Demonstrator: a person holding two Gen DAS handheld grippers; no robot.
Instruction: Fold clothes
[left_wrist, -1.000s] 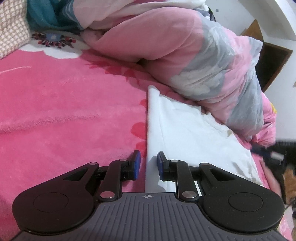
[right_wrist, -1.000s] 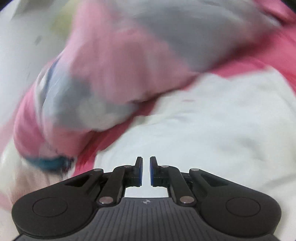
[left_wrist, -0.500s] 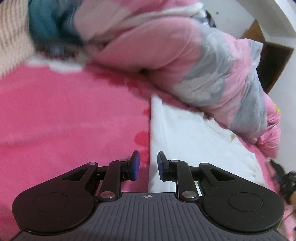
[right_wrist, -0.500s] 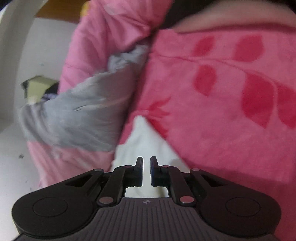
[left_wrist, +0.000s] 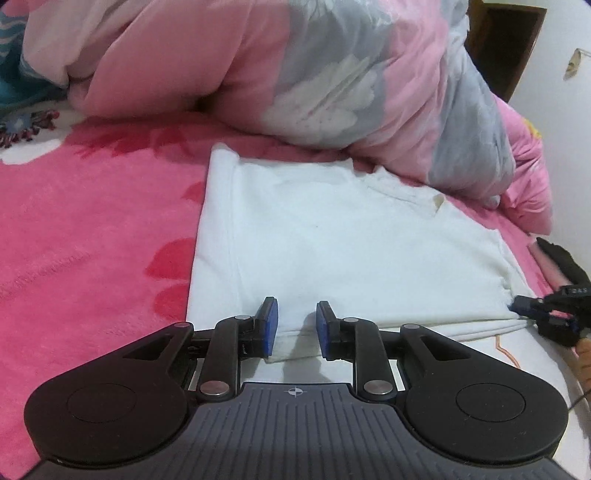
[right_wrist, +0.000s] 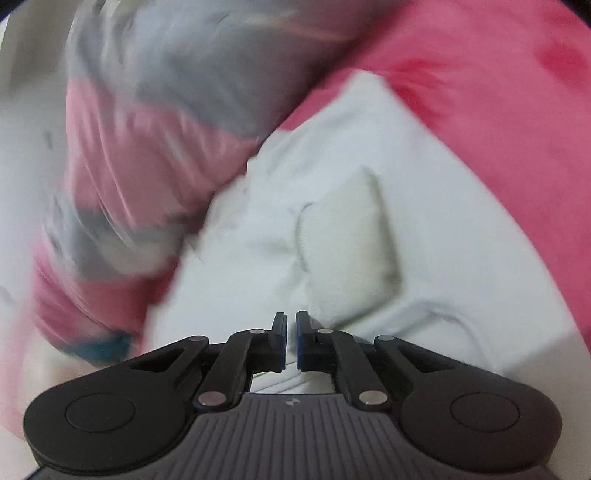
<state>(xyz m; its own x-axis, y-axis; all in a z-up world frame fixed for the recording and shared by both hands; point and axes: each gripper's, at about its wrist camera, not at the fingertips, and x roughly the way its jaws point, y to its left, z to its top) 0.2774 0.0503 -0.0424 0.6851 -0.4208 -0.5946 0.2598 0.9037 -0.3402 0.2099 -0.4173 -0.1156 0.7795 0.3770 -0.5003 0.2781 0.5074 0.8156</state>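
White cotton garment (left_wrist: 343, 243), folded flat, lies mid-frame on pink fleece blanket (left_wrist: 92, 229), below bunched pink-and-grey quilt (left_wrist: 295, 74). Left gripper (left_wrist: 294, 328) at its near edge, fingers spread, empty. Right gripper (right_wrist: 290, 341) over the garment, fingers nearly together; a grip cannot be told.

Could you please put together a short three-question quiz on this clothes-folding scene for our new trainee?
1. True or false: the left gripper is clamped on the white garment.
2. What lies directly under the white garment: A) a wooden table, B) the pink blanket, C) a tiled floor?
3. Fill in: behind the garment is piled a pink and ____ quilt.

Key
1. False: its jaws stand apart over the near edge, holding nothing.
2. B.
3. Grey.
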